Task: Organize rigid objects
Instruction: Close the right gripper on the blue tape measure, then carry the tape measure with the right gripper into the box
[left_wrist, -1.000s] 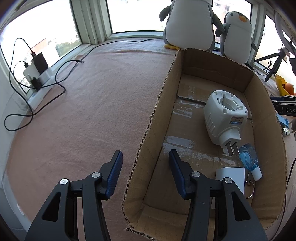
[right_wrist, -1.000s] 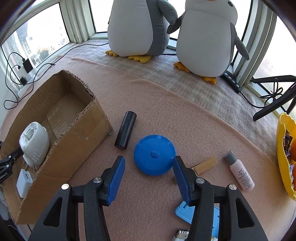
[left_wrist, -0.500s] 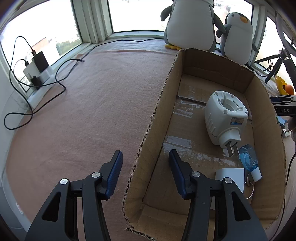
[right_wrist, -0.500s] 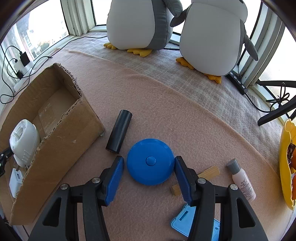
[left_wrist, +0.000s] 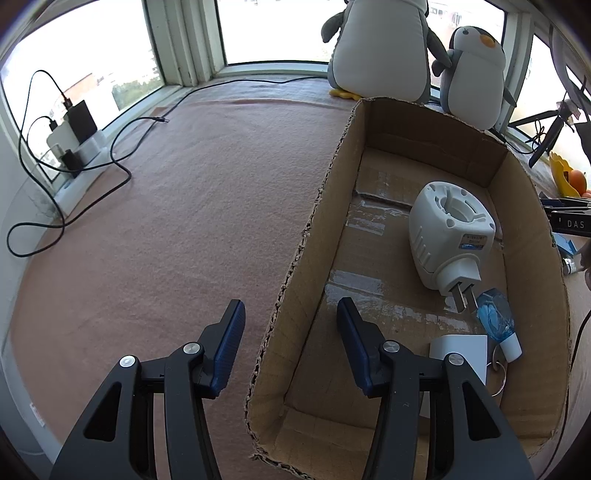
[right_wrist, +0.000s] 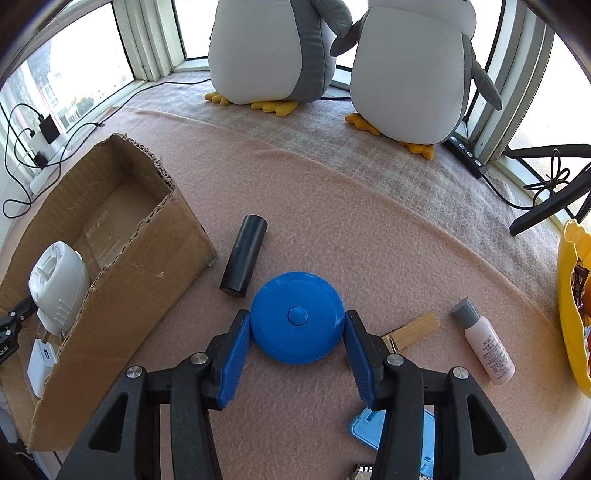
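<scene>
Pink blanket (right_wrist: 369, 229) under a round blue disc (right_wrist: 297, 306): flat, smooth, small button in the middle, lying just beside a black tube (right_wrist: 243, 254). Right tongs (right_wrist: 297, 318) just closing, touching both its sides. Left tongs (left_wrist: 290, 307) apart, astride a cardboard box (left_wrist: 295, 266) wall.

Landmark: cardboard box (right_wrist: 122, 280), open-topped, on the blanket (right_wrist: 369, 236).
- Inside the box: plug-in device (left_wrist: 448, 236) mid-floor; charger block (left_wrist: 461, 350) nearer the camera end; keyring bulb (left_wrist: 496, 325) just beside the device's prongs.
- Right of the box, close by: cylinder (right_wrist: 243, 254) lying flat.
- Further right: round disc (right_wrist: 297, 317), between the right tool (right_wrist: 297, 326) pads.
- Beyond the disc: wooden clip (right_wrist: 412, 328), then small bottle (right_wrist: 484, 341).
- Behind the box: two plush penguins (right_wrist: 273, 48).
- Left tool (left_wrist: 288, 321) straddles the box's left wall.
</scene>
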